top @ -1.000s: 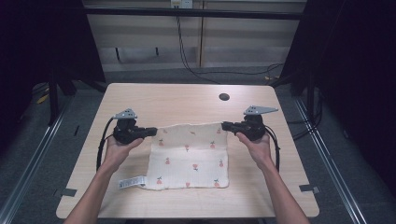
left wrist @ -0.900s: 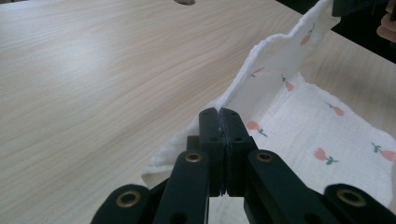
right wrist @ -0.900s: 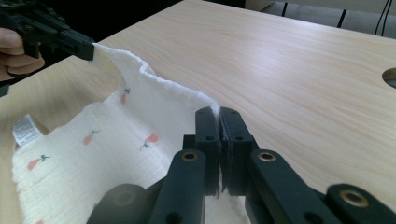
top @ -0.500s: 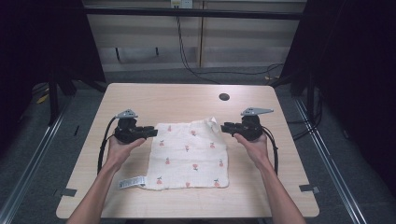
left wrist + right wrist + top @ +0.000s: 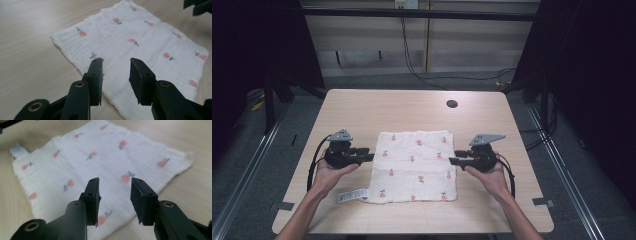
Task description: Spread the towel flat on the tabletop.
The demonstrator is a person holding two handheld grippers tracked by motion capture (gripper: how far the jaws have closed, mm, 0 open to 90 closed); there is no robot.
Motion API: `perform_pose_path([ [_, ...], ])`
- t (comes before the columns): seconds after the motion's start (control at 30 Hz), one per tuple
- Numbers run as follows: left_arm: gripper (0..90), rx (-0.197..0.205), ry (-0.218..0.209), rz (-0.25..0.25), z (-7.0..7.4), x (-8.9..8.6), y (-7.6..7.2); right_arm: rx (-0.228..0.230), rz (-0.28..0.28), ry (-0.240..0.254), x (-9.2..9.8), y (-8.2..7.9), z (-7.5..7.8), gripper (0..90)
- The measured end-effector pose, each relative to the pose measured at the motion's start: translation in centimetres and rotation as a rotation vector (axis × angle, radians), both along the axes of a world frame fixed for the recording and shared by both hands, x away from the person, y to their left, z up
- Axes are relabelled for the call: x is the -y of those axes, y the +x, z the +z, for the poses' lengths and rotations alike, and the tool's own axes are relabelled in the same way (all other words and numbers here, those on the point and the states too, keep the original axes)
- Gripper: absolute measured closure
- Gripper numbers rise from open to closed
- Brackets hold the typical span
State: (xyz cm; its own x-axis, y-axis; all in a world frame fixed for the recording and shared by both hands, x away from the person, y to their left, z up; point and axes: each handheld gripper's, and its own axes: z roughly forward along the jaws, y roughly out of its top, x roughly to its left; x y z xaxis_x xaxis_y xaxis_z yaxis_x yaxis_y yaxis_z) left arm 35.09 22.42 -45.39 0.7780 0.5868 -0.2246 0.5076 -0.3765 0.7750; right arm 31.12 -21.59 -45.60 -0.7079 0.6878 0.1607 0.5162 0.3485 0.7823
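Lying flat on the wooden table (image 5: 492, 120), the white cloth (image 5: 414, 165) with small pink flower prints sits between the two claws. The left gripper (image 5: 366, 157) is just off the cloth's left edge, its jaws spread with nothing between them; they have just been opening. From the left gripper view (image 5: 115, 63), the cloth's edge runs right under and ahead of the tips. The right gripper (image 5: 454, 161) is at the cloth's right edge, jaws likewise parted and empty, also just opening. In the right gripper view (image 5: 114, 183), the cloth stretches away in front, its label (image 5: 17, 150) at the far corner.
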Motion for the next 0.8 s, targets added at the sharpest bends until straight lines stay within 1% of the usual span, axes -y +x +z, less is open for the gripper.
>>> perform_pose_path([
  [0.03, 63.3, -0.016, 0.016, -0.031, -0.5, 0.2, -0.6, -0.025, 0.021, 0.0, -0.4, -0.9, -0.8, 60.4],
  [0.07, 63.3, -0.016, 0.016, -0.031, -0.5, 0.2, -0.6, -0.025, 0.021, 0.0, -0.4, -0.9, -0.8, 60.4],
  [0.1, 63.4, -0.023, 0.038, -0.062, -0.8, 0.4, -1.3, -0.039, 0.052, -0.034, -0.8, -1.7, -1.3, 60.8],
  [0.13, 63.8, -0.023, 0.038, -0.062, -0.8, 0.4, -1.3, -0.039, 0.052, -0.034, -0.8, -1.7, -1.3, 60.8],
  [0.17, 65.3, -0.022, 0.038, -0.095, -1.1, 0.6, -2.2, -0.055, 0.071, -0.045, -1.1, -2.4, -1.7, 61.4],
  [0.2, 66.5, -0.022, 0.038, -0.095, -1.1, 0.6, -2.2, -0.055, 0.071, -0.045, -1.1, -2.4, -1.7, 61.4],
  [0.23, 66.5, -0.032, 0.031, -0.11, -1.5, 0.7, -2.5, -0.057, 0.078, -0.042, -1.1, -2.6, -1.8, 61.5],
  [0.27, 67.9, -0.037, 0.033, -0.116, -1.8, 0.8, -2.6, -0.071, 0.089, -0.036, -1.1, -2.9, -2.1, 62.1],
  [0.3, 67.9, -0.042, 0.044, -0.12, -2.1, 1.0, -2.7, -0.08, 0.096, -0.041, -1.2, -3.0, -2.4, 61.9],
  [0.33, 67.9, -0.056, 0.054, -0.132, -2.4, 1.1, -2.8, -0.089, 0.098, -0.067, -1.3, -3.0, -2.8, 61.1],
  [0.37, 67.0, -0.06, 0.053, -0.147, -2.7, 1.3, -3.1, -0.095, 0.098, -0.085, -1.4, -3.0, -3.5, 58.6],
  [0.4, 66.3, -0.06, 0.053, -0.147, -2.7, 1.3, -3.1, -0.099, 0.1, -0.083, -1.4, -3.0, -3.7, 57.4],
  [0.43, 65.2, -0.06, 0.071, -0.163, -2.9, 1.7, -3.2, -0.087, 0.092, -0.096, -1.5, -3.0, -3.7, 55.5],
  [0.47, 63.6, -0.06, 0.071, -0.163, -2.9, 1.7, -3.2, -0.087, 0.092, -0.096, -1.5, -3.0, -3.7, 55.5],
  [0.5, 63.6, -0.056, 0.087, -0.169, -3.1, 2.0, -3.2, -0.086, 0.082, -0.097, -1.5, -2.9, -3.8, 54.7],
  [0.53, 62.2, -0.062, 0.091, -0.174, -3.3, 2.2, -3.2, -0.088, 0.08, -0.096, -1.5, -2.8, -3.9, 54.7],
  [0.57, 62.2, -0.056, 0.108, -0.174, -3.4, 2.3, -3.3, -0.084, 0.08, -0.1, -1.6, -2.8, -4.0, 54.7],
  [0.6, 61.2, -0.053, 0.113, -0.168, -3.4, 2.3, -3.3, -0.083, 0.081, -0.122, -1.9, -2.9, -4.1, 54.4],
  [0.63, 60.3, -0.061, 0.114, -0.162, -3.5, 2.2, -3.2, -0.079, 0.084, -0.128, -2.0, -2.9, -4.2, 54.5],
  [0.67, 59.4, -0.058, 0.114, -0.147, -3.5, 1.9, -3.2, -0.073, 0.089, -0.135, -2.1, -3.0, -4.2, 56.0],
  [0.7, 58.4, -0.054, 0.115, -0.139, -3.6, 1.7, -3.2, -0.056, 0.093, -0.159, -2.1, -3.1, -4.1, 59.3],
  [0.73, 57.6, -0.061, 0.118, -0.13, -3.8, 1.6, -3.3, -0.045, 0.095, -0.172, -2.2, -3.1, -4.1, 63.6],
  [0.77, 56.9, -0.065, 0.131, -0.127, -3.8, 1.6, -3.4, -0.026, 0.101, -0.195, -2.2, -3.2, -4.1, 68.1],
  [0.8, 56.1, -0.065, 0.139, -0.126, -3.8, 1.6, -3.5, -0.023, 0.099, -0.219, -2.2, -3.4, -4.0, 70.8],
])
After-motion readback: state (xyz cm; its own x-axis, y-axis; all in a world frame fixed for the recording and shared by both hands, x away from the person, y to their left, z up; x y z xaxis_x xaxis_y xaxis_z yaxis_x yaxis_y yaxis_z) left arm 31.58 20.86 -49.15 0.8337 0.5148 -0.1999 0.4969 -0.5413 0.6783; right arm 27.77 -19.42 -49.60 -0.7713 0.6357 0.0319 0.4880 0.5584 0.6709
